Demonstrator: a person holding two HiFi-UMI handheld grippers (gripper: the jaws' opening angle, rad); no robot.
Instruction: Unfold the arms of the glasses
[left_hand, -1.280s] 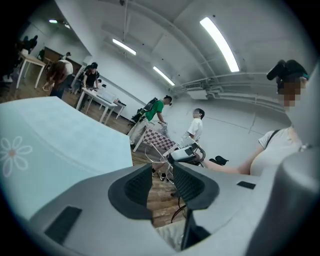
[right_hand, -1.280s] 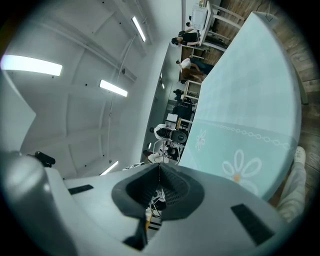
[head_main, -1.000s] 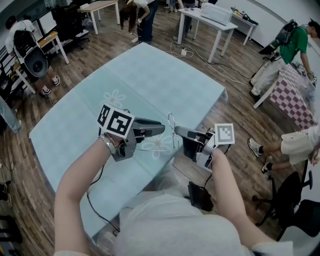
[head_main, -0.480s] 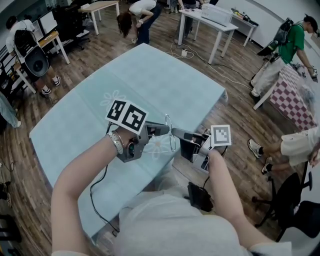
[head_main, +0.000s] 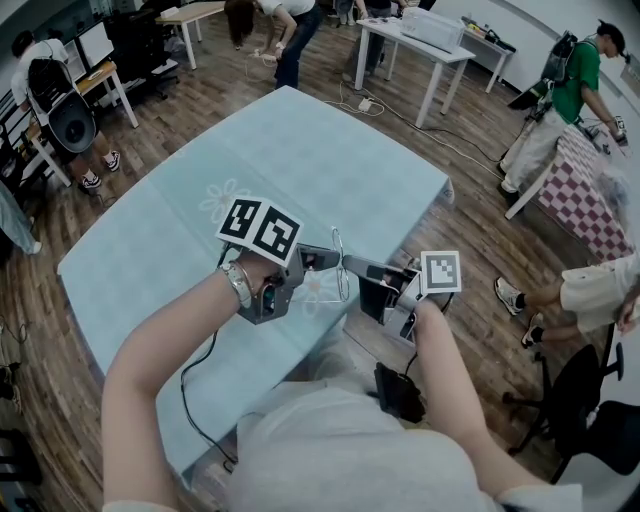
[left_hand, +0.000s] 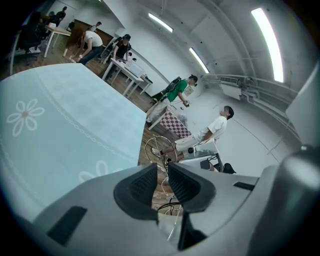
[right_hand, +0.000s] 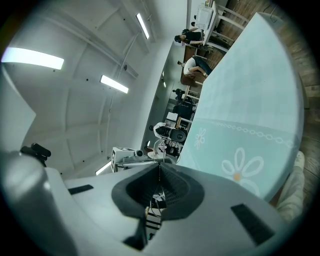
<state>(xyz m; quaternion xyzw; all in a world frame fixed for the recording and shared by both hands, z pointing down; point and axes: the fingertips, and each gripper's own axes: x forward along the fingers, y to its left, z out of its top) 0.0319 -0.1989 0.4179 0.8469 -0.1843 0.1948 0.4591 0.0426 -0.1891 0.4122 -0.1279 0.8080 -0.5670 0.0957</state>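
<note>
Over the light-blue table (head_main: 300, 170), my left gripper (head_main: 322, 259) has moved in and its jaws have just been closing. They're slightly apart, with a temple wire in the gap, I think. The right gripper (head_main: 350, 264) is clenched on the wire-rim glasses (head_main: 340, 280), held midair between the two. Looks about ready to start unfolding.
</note>
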